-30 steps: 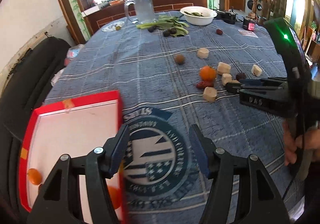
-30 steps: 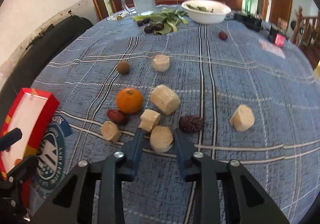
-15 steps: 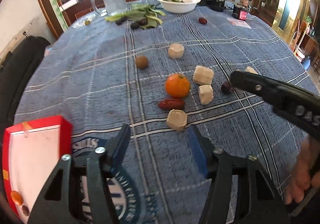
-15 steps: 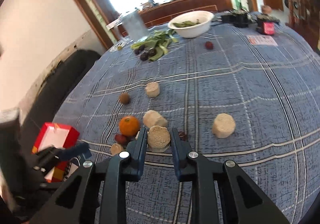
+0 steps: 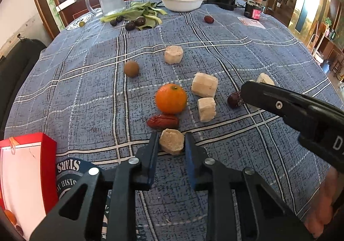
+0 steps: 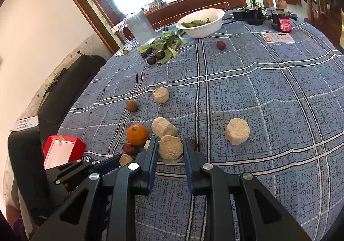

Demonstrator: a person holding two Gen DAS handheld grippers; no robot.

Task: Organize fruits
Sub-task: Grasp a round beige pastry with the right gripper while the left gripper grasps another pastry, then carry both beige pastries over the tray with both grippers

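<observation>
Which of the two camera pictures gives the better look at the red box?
The left wrist view: the red box sits close at the lower left, its white inside and small fruits at its bottom edge visible. In the right wrist view the box is small, farther off, and partly hidden behind the left gripper.

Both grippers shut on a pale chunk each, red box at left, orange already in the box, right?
Not quite. The orange lies on the tablecloth, beside a red date, as the left wrist view shows. The rest holds: left gripper and right gripper each clamp a pale chunk, and the red box sits at left.
</observation>
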